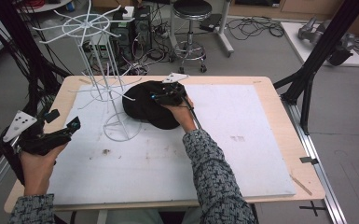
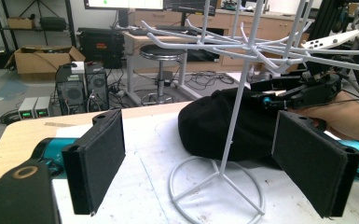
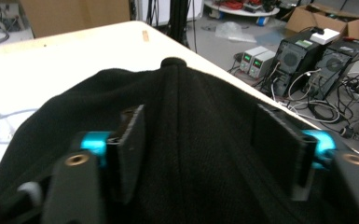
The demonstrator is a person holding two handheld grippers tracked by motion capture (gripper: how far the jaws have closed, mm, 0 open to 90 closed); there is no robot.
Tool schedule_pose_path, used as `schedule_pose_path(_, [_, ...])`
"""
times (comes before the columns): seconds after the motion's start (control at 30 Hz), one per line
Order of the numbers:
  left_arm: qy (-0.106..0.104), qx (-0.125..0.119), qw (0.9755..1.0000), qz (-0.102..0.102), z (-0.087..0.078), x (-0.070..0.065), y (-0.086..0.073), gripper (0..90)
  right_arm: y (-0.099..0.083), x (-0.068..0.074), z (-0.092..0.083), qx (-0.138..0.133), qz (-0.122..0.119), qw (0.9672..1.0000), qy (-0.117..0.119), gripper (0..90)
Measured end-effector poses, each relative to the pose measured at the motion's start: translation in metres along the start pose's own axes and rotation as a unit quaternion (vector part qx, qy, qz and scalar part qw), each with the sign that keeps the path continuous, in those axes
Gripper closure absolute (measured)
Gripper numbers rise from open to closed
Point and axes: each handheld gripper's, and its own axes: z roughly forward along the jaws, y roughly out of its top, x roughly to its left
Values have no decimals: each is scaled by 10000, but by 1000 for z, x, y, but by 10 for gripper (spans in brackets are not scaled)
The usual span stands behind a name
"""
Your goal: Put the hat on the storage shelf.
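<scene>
A black cap (image 1: pixel 142 106) lies on the white mat (image 1: pixel 242 135), right behind the base of a white wire rack (image 1: pixel 121 127). My right gripper (image 1: pixel 167 95) is down on the cap's crown; in the right gripper view its jaws (image 3: pixel 198 116) stand open with the cap (image 3: pixel 172 79) bulging between the pads. My left gripper (image 1: pixel 64 120) hovers at the table's left edge, open and holding nothing. In the left gripper view, the rack's pole (image 2: pixel 235 102), the cap (image 2: pixel 210 126) and the right gripper (image 2: pixel 298 91) lie beyond the left gripper (image 2: pixel 200 140).
The rack's hooked arms (image 1: pixel 86 25) spread wide above the table's back left. A stool (image 1: pixel 191 28), computer cases (image 1: pixel 137 28) and cables sit on the floor behind. Black frame posts (image 1: pixel 326 46) stand at the right.
</scene>
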Motion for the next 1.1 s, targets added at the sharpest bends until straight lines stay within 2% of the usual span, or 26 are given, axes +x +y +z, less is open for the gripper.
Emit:
schedule_pose_path(0.1, [4, -7, 10000, -5, 0, 0, 0, 174, 0, 1, 0, 62, 8, 10000, 49, 574])
schedule_pose_path(0.23, [22, -18, 10000, -17, -1, 1, 0, 174, 3, 6, 2, 139, -209, 9997, -21, 771])
schedule_pose_path(0.27, [21, -19, 10000, -24, -2, 2, 0, 174, 4, 7, 1, 120, -245, 9996, -44, 797])
schedule_pose_path(0.53, [56, -40, 10000, -34, -4, 4, 1, 174, 16, 1, -17, -352, -177, 9990, -214, 832])
schedule_pose_path(0.63, [53, -43, 10000, -39, -4, 4, 1, 174, 22, -1, -25, -487, -276, 9981, -257, 832])
schedule_pose_path(0.77, [56, -41, 10000, -38, -4, 4, 1, 174, 28, -5, -37, -657, -287, 9967, -392, 833])
schedule_pose_path(0.97, [65, -24, 10000, -46, -4, 4, 0, 174, 38, -16, -63, -1045, -182, 9928, -556, 832])
schedule_pose_path(1.1, [75, -26, 10000, -51, -4, 4, 0, 174, 45, -24, -84, -1361, -114, 9882, -697, 832])
